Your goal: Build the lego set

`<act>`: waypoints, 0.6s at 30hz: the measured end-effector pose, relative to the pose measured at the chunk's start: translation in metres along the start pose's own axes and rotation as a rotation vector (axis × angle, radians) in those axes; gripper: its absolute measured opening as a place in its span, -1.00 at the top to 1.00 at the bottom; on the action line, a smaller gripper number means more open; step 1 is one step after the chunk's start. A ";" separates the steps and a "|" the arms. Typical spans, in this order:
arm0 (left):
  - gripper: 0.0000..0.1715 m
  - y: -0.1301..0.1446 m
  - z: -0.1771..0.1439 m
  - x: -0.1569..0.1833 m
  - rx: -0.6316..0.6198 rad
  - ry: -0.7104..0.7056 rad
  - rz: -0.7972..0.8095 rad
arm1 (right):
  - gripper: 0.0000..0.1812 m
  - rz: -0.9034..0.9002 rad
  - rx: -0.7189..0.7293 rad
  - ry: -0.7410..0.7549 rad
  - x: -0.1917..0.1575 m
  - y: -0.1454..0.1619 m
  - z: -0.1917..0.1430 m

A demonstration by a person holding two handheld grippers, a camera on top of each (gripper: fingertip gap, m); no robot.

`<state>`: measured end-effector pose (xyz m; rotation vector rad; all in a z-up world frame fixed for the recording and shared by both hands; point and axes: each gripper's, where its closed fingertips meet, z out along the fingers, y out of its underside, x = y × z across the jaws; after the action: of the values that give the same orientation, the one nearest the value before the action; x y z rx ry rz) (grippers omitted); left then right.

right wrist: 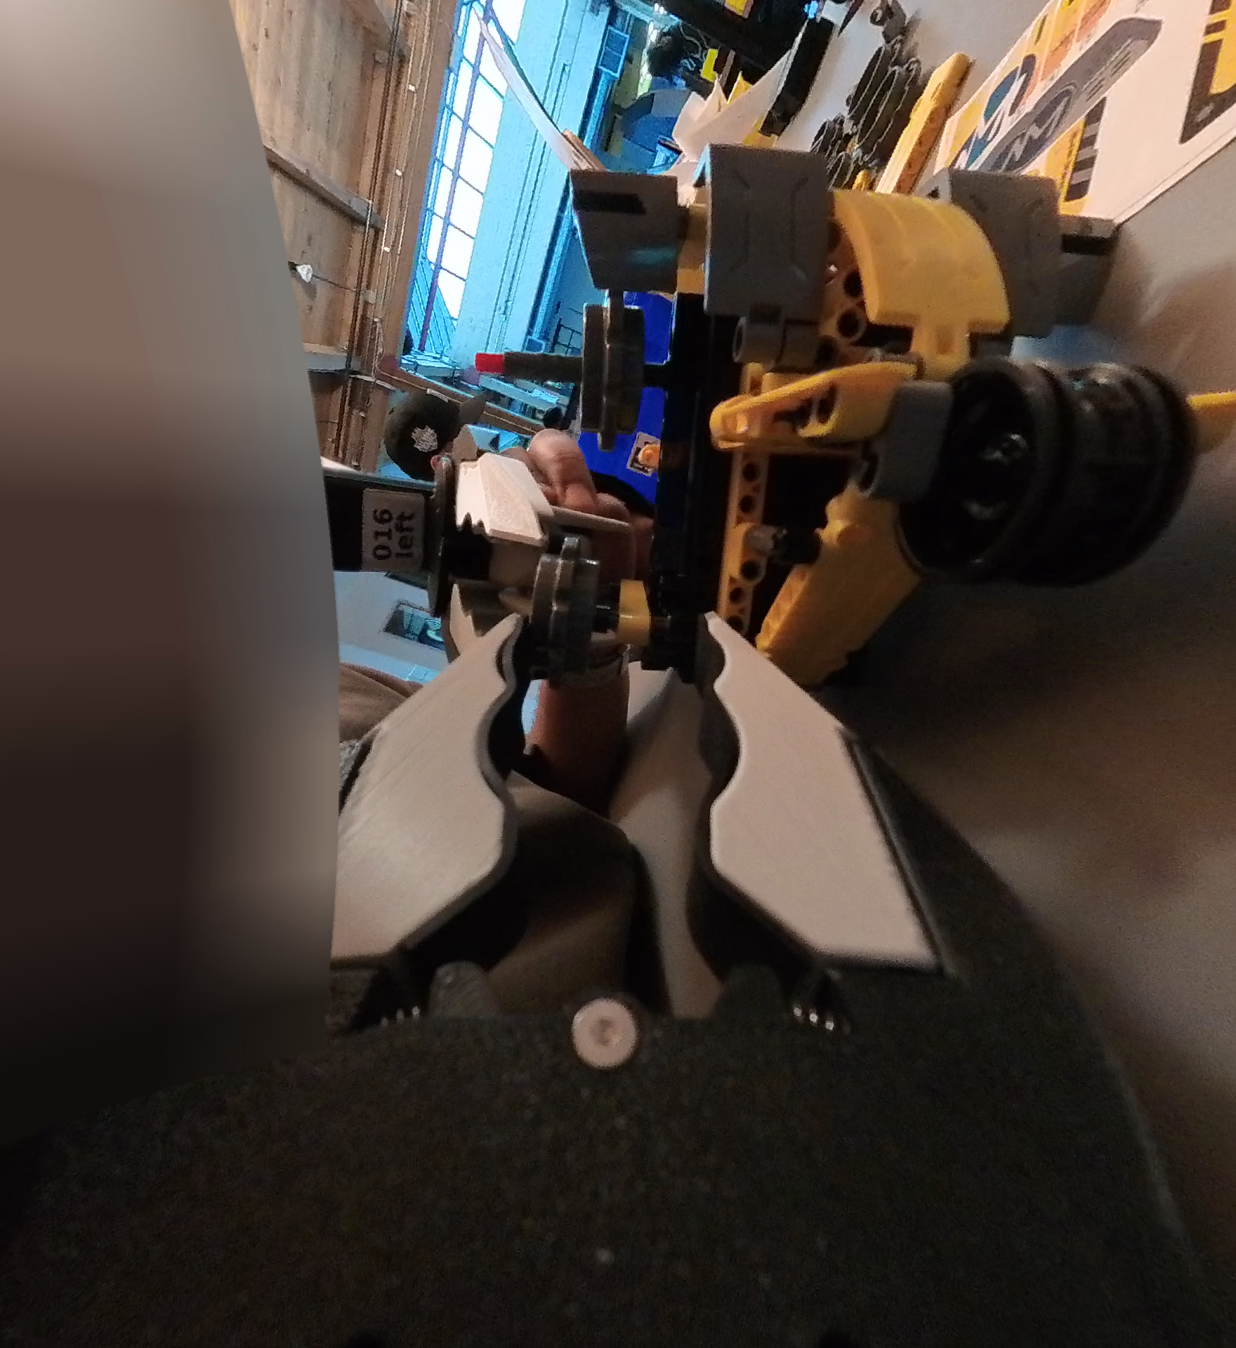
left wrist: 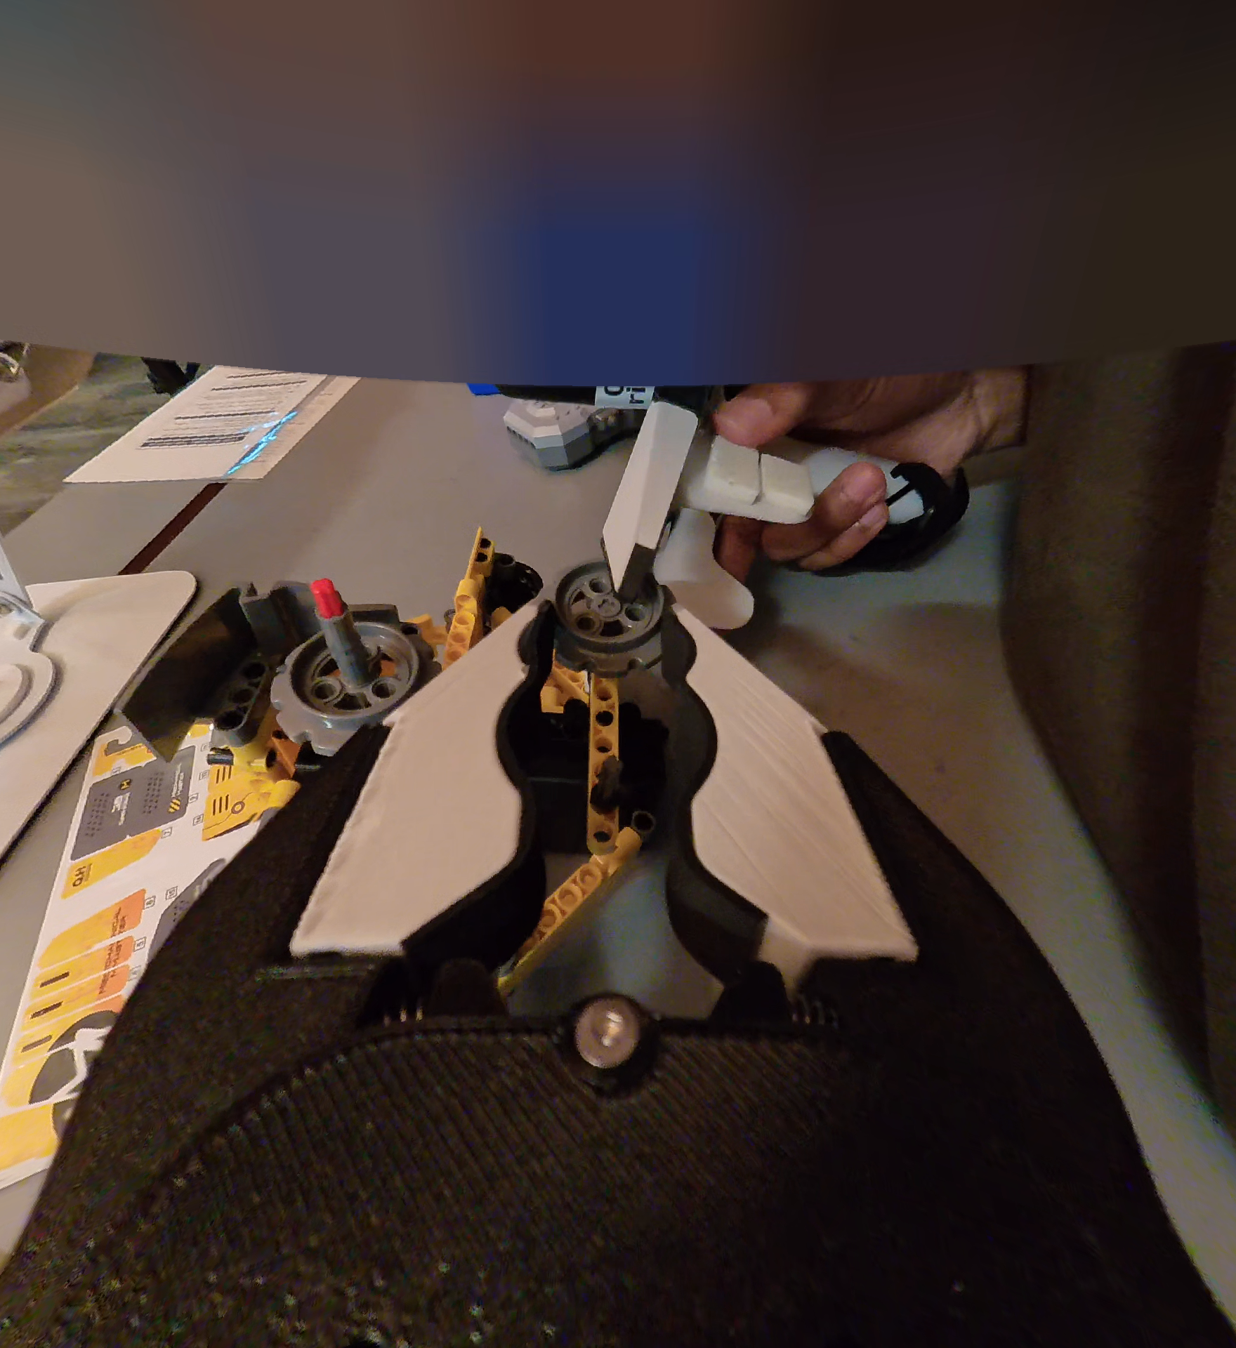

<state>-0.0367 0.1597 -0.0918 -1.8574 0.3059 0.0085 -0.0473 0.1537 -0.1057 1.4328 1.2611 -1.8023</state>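
The left gripper (left wrist: 609, 634) is nearest the left wrist camera; its two white fingers (left wrist: 425, 788) are clamped on the rim of a grey toothed wheel (left wrist: 604, 620). The wheel sits on the end of a yellow and black brick-built vehicle (left wrist: 604, 758), which runs between the fingers down to the grey table (left wrist: 856, 656).

The right gripper (left wrist: 633, 576), held by a hand (left wrist: 819, 474), comes in from the far right with its tip at the wheel hub. In the right wrist view its fingers (right wrist: 805, 824) stand apart, spanning the wheel (right wrist: 564, 613) and the chassis edge; it grips nothing.

Handling, as a judgement: the vehicle is light, rigid plastic, smooth and prone to slip. Press-fit joints may separate under side load. Grip the wheel rim or the beam frame, not the panels.

Further left stands a second toothed wheel (left wrist: 349, 678) bearing a red-tipped axle (left wrist: 330, 613). A sticker sheet (left wrist: 111, 912) lies along the left edge, beside a white stand base (left wrist: 90, 656). A paper sheet (left wrist: 214, 423) rests at the far edge.
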 end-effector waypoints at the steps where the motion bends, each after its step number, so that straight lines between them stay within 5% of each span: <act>1: 0.68 0.000 0.000 0.000 0.003 0.002 -0.006 | 0.47 0.004 -0.001 -0.002 0.000 0.000 0.000; 18: 0.67 0.004 0.000 -0.001 -0.010 -0.004 -0.020 | 0.61 -0.004 0.000 0.023 0.001 -0.001 0.001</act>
<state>-0.0387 0.1589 -0.0953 -1.8704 0.2851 0.0009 -0.0492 0.1532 -0.1067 1.4555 1.2762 -1.7930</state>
